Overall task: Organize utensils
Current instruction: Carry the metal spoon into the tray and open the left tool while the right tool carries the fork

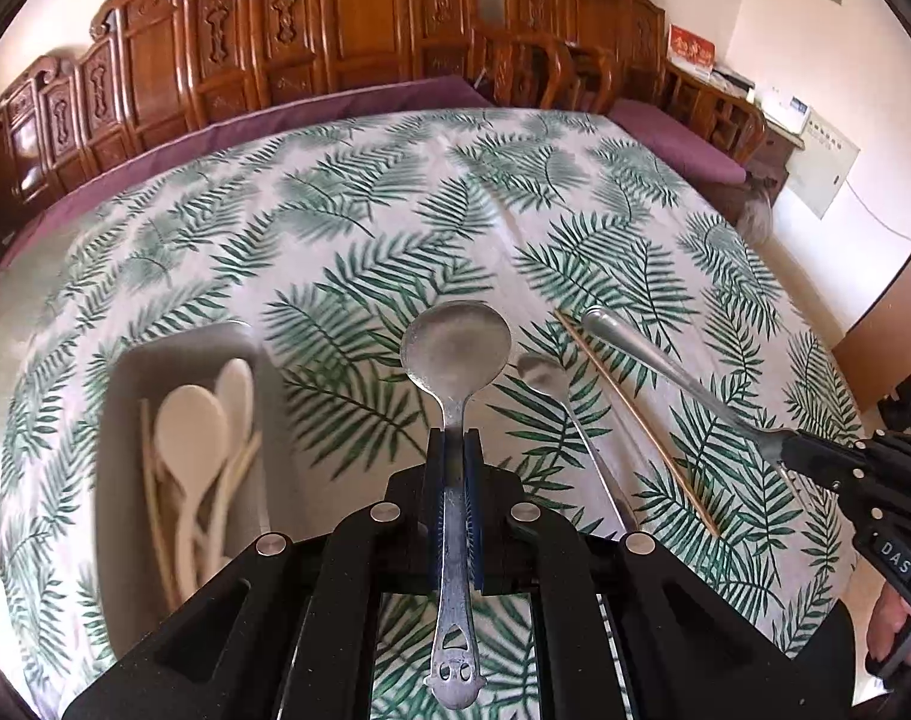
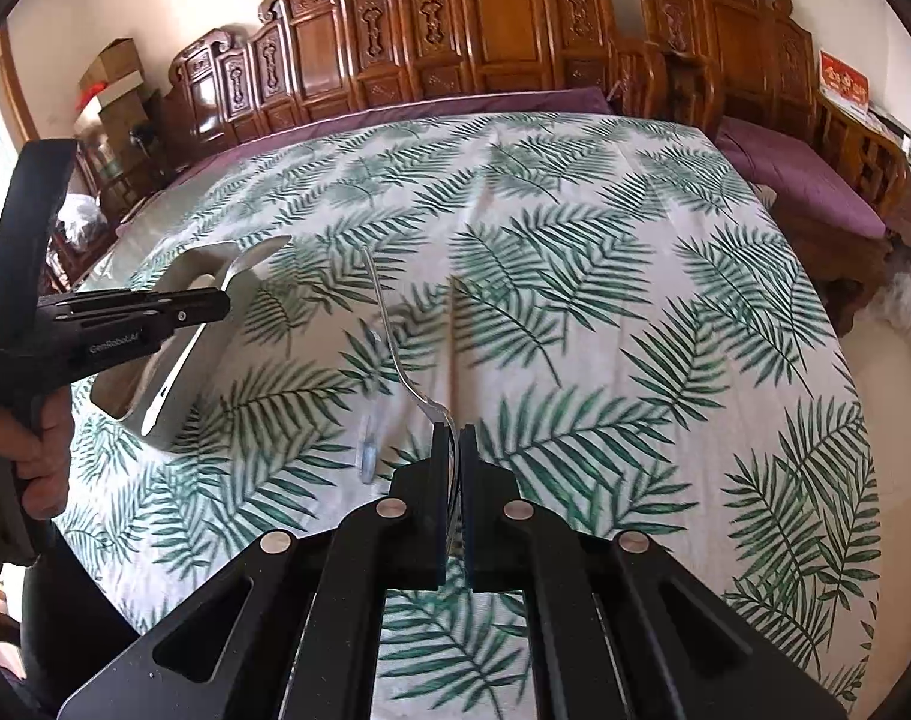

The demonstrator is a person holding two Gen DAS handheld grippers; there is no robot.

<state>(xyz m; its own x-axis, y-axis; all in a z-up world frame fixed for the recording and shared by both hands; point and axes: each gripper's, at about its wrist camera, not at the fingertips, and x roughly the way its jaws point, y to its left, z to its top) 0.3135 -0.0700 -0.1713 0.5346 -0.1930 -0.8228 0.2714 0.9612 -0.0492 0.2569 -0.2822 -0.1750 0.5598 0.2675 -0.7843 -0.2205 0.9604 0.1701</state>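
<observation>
My left gripper point(image 1: 453, 438) is shut on the handle of a large metal spoon point(image 1: 455, 354), bowl forward, held above the table just right of a grey tray point(image 1: 182, 348). The tray holds cream plastic spoons point(image 1: 191, 426) and chopsticks. My right gripper point(image 2: 453, 429) is shut on a metal fork point(image 2: 389, 324), its handle pointing away; it shows in the left wrist view point(image 1: 659, 360) at right. A small metal spoon point(image 1: 566, 408) and a wooden chopstick point(image 1: 629, 414) lie on the cloth between the grippers.
The table wears a white cloth with green fern leaves point(image 2: 575, 276). The grey tray point(image 2: 173, 384) sits at its left side. Carved wooden chairs point(image 2: 485, 24) and a purple cushion point(image 2: 797, 174) stand behind the table.
</observation>
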